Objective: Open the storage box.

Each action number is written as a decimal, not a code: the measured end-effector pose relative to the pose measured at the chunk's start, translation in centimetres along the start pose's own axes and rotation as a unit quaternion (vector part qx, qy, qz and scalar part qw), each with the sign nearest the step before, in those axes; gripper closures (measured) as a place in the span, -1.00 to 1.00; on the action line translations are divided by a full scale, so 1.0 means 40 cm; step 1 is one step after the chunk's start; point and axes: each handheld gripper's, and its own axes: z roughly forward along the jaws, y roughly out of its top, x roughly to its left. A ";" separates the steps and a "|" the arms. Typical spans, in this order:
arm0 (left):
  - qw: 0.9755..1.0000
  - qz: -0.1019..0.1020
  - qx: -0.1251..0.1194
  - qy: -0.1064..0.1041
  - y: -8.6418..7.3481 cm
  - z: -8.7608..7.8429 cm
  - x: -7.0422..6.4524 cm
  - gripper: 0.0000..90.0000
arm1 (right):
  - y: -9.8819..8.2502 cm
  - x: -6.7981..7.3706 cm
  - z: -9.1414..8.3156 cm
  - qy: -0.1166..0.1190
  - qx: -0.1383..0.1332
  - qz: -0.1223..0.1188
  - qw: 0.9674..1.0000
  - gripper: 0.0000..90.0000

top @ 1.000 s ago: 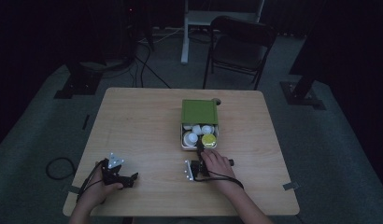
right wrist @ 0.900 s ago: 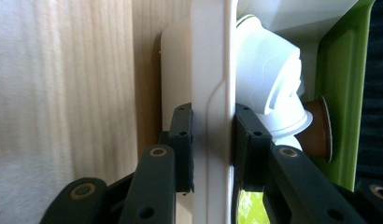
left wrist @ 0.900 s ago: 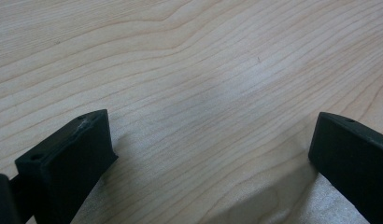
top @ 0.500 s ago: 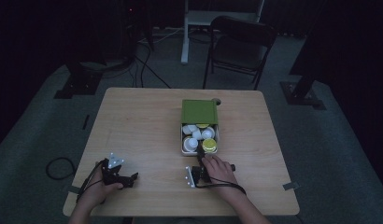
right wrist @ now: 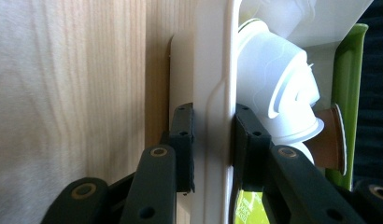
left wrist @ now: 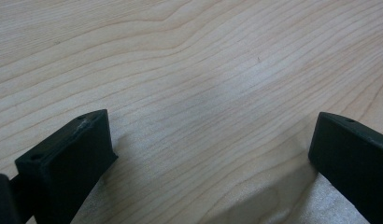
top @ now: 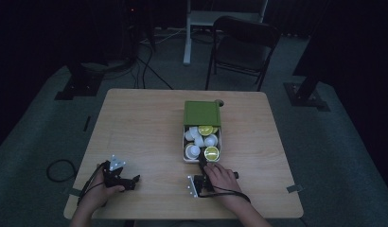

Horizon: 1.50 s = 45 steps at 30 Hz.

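Note:
A green box (top: 201, 113) lies on the wooden table (top: 145, 127), and a white drawer (top: 184, 150) stands pulled out of it toward me. The drawer holds several white and yellow-green cups (top: 197, 141). My right gripper (top: 202, 164) is shut on the drawer's front wall (right wrist: 213, 70), one jaw outside and one inside. In the right gripper view a white cup (right wrist: 273, 93) and a brown capsule (right wrist: 327, 144) lie just behind that wall. My left gripper (top: 134, 180) rests low over the front left of the table. It is open (left wrist: 213, 149), with bare wood between its jaws.
A small round brown thing (top: 218, 101) sits at the box's far right corner. A chair (top: 242, 47) and stand legs are on the floor beyond the table. The table's front edge runs close behind both hands.
My right gripper has drawn back toward me with the drawer's front wall in its grip, so the drawer stands further out of the green box. The left gripper has stayed put.

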 end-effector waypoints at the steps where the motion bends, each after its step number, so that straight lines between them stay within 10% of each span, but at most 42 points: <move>1: 1.000 0.000 0.000 0.000 0.000 0.000 0.000 -1.00 | 0.000 0.001 -0.002 0.000 -0.001 0.000 1.000 0.61; 45: 1.000 0.000 0.000 0.000 0.000 0.000 0.000 -1.00 | -0.002 0.018 -0.069 0.019 -0.017 0.012 1.000 0.57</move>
